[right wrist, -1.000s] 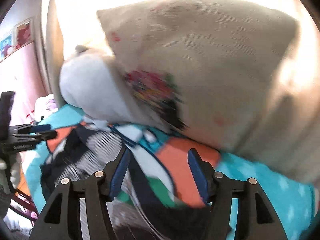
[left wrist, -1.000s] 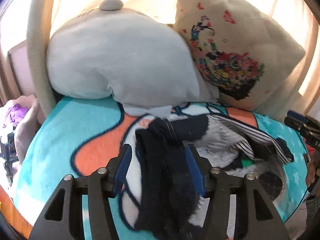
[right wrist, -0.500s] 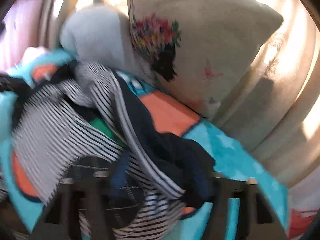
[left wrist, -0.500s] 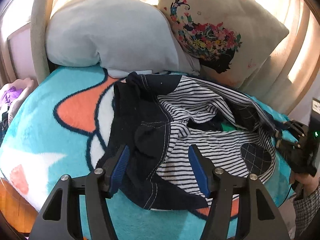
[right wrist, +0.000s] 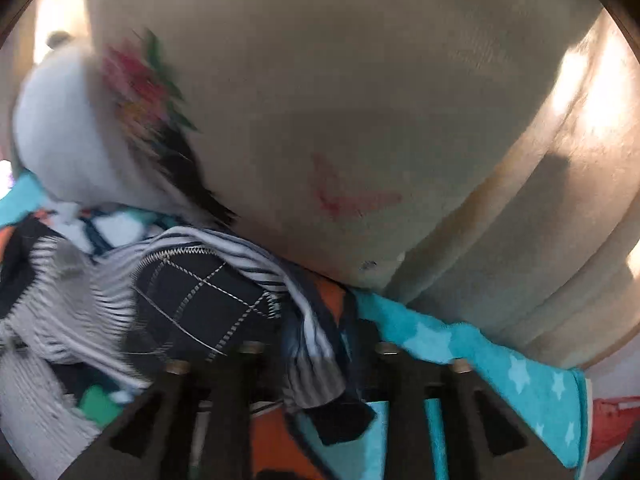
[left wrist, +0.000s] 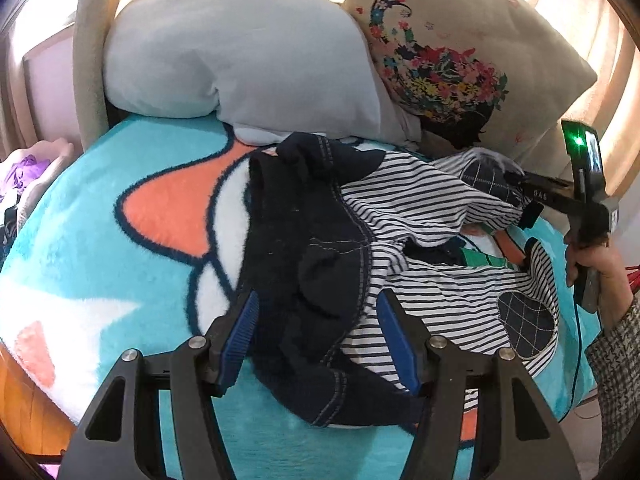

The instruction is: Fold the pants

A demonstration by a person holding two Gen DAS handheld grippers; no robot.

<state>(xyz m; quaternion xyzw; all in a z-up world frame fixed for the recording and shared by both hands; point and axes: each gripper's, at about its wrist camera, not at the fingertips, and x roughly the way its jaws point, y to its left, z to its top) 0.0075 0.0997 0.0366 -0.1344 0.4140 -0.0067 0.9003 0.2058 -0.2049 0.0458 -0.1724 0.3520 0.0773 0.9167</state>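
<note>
The pants, striped with navy waist and navy quilted patches, lie crumpled on a turquoise blanket. My left gripper hovers open just over the navy waist part, its blue pads on either side of the cloth without pressing it. At the right, my right gripper holds one striped leg lifted off the blanket near the floral pillow. The blurred right wrist view shows my right gripper with a strip of the pants hanging between its fingers while the jaws are opening.
A grey pillow and a floral pillow lean at the back, the floral pillow close ahead of the right gripper. A person's hand grips the right tool. Loose clothes lie at the left edge.
The left gripper no longer holds up the dark cloth; the pants now lie spread below it. The right gripper took hold of a leg and carried it up toward the floral pillow.
</note>
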